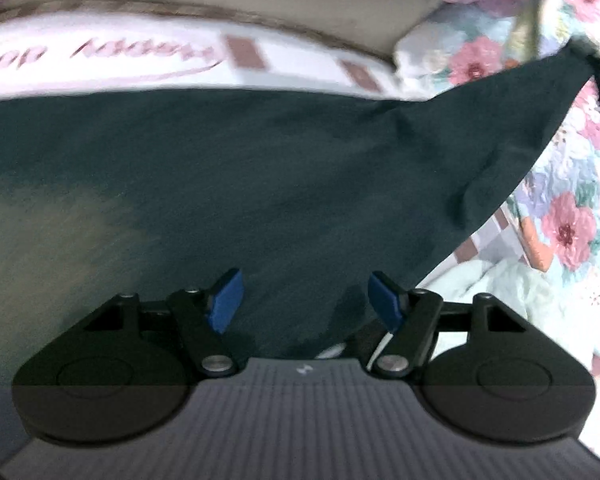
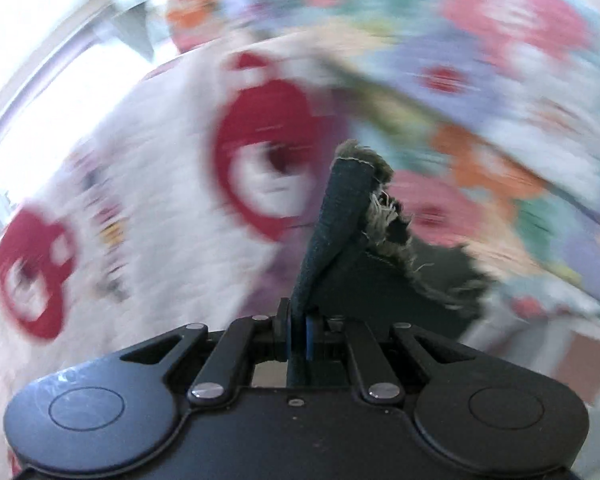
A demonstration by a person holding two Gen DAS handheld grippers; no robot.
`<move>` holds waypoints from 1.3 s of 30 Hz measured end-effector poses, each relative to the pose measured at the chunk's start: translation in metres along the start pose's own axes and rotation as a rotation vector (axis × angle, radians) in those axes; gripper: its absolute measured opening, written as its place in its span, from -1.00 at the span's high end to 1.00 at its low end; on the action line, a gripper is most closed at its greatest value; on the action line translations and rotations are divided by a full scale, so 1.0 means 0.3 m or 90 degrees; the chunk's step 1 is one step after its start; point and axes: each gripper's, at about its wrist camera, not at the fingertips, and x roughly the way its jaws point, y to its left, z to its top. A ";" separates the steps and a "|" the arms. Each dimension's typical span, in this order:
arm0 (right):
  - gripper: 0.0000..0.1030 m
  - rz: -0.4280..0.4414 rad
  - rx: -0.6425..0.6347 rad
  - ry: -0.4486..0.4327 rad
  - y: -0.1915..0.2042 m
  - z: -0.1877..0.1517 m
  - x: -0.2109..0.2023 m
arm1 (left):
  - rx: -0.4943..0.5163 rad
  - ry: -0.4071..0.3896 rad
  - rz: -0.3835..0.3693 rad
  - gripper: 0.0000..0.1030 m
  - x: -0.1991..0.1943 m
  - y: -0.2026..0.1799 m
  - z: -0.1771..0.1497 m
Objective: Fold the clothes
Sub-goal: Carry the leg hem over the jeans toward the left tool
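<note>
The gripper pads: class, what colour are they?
Blue pads, clearest in the left wrist view.

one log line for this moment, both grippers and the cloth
task: fold clothes | right gripper: shut on dark green garment frayed corner, lifted | left gripper: open above garment | surface: floral bedding

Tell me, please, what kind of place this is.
Probably a bedroom, on a bed: a floral quilt, a white printed sheet and a dark garment spread on it for folding.

My left gripper [image 1: 305,302] and right gripper [image 2: 298,334] are black linkages with silver pivot screws, blue pads [image 1: 226,302] and ribbed grey bodies.
</note>
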 end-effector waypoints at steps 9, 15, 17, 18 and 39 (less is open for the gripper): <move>0.82 0.220 -0.127 0.129 0.484 -0.263 0.020 | -0.042 -0.110 0.128 -0.33 -0.466 0.328 -0.109; 0.82 0.340 -0.186 0.279 0.718 -0.582 0.012 | -0.107 -0.131 0.263 -0.40 -0.616 0.587 -0.220; 0.82 0.360 -0.224 0.347 0.764 -0.723 0.020 | -0.079 -0.131 0.292 -0.40 -0.618 0.613 -0.251; 0.82 0.354 -0.255 0.399 0.773 -0.812 0.044 | -0.064 -0.135 0.300 -0.40 -0.617 0.612 -0.260; 0.81 0.357 -0.118 0.504 0.828 -0.994 0.157 | -0.084 -0.228 0.164 -0.43 -0.736 0.674 -0.253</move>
